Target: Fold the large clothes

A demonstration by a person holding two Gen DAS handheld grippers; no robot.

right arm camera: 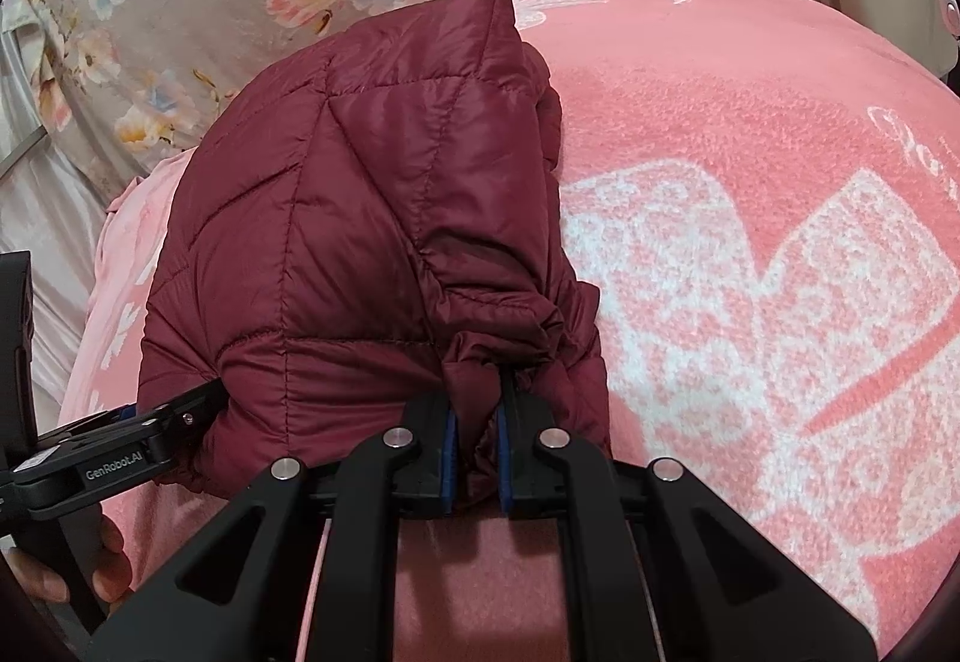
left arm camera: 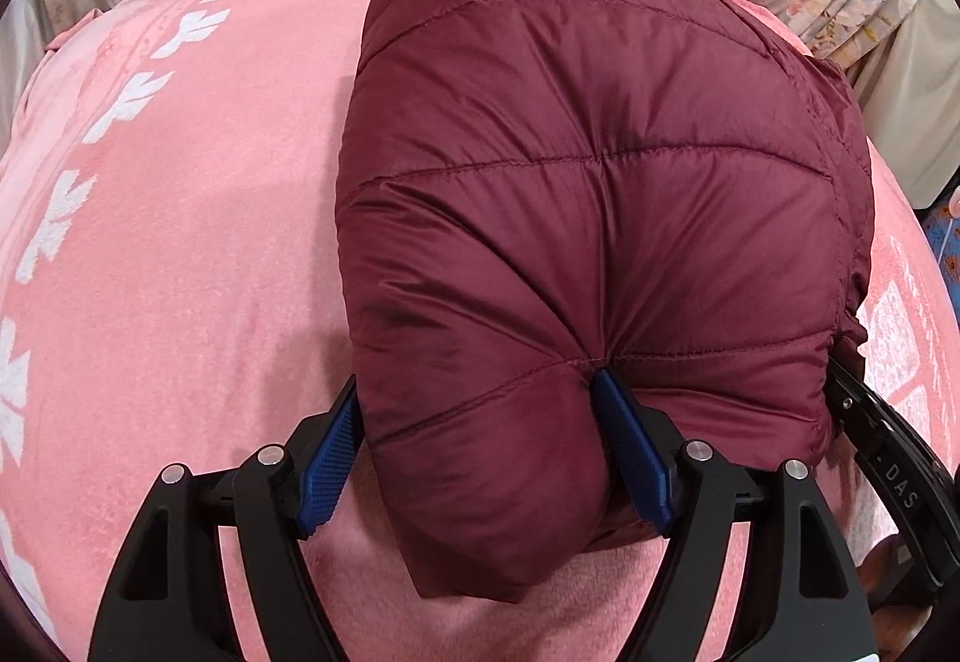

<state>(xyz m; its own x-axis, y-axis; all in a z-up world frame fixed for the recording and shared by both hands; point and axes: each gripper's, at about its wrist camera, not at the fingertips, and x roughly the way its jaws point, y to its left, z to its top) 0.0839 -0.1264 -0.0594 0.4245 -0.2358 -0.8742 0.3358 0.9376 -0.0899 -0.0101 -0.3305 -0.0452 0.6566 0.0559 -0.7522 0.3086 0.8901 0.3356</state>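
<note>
A dark red quilted puffer jacket (left arm camera: 588,194) lies folded into a thick bundle on a pink blanket (left arm camera: 180,242). My left gripper (left arm camera: 480,392) has its blue pads on either side of the bundle's near left edge, squeezing a puffy fold of it. My right gripper (right arm camera: 477,422) is shut on a bunched fold at the jacket's near right edge (right arm camera: 372,242). The left gripper also shows at the left of the right wrist view (right arm camera: 150,434), against the jacket. The right gripper's black body (left arm camera: 888,458) shows at the right edge of the left wrist view.
The pink blanket (right arm camera: 750,272) has white patterns and covers the bed around the jacket. A grey floral sheet (right arm camera: 210,2) lies beyond it at the far side. A hand (right arm camera: 36,584) holds the left gripper at the lower left of the right wrist view.
</note>
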